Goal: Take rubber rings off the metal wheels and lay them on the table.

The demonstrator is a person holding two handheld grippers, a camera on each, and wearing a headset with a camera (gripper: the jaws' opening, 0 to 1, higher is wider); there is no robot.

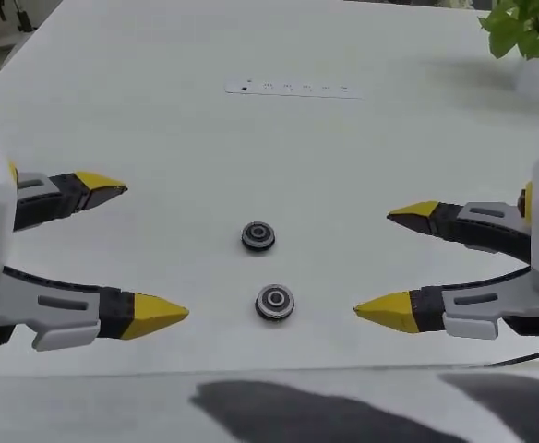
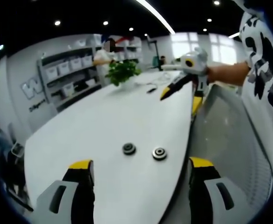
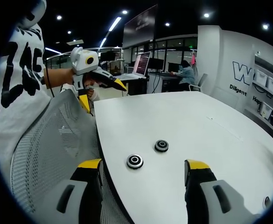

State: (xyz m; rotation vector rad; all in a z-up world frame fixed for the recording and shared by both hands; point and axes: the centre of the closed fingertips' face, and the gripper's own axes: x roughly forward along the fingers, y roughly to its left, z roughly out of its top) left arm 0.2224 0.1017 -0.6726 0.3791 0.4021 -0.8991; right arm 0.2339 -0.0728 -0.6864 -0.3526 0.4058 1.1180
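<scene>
Two small metal wheels with black rubber rings lie flat on the white table point(image 1: 159, 120). One wheel point(image 1: 257, 236) sits farther back, the other wheel point(image 1: 274, 302) closer to the front edge. My left gripper point(image 1: 151, 251) is open at the left and my right gripper point(image 1: 373, 263) is open at the right, with both wheels between them and untouched. The left gripper view has the two wheels point(image 2: 129, 149) point(image 2: 159, 153) ahead of its spread jaws, and the right gripper point(image 2: 178, 100) beyond. In the right gripper view both wheels point(image 3: 161, 145) point(image 3: 135, 161) lie ahead, with the left gripper point(image 3: 104, 95) opposite.
A potted green plant point(image 1: 523, 32) stands at the table's far right corner. A flat strip with small markings point(image 1: 293, 89) is set into the tabletop at the back. A grey mesh chair point(image 3: 47, 154) is at the front edge beside the person.
</scene>
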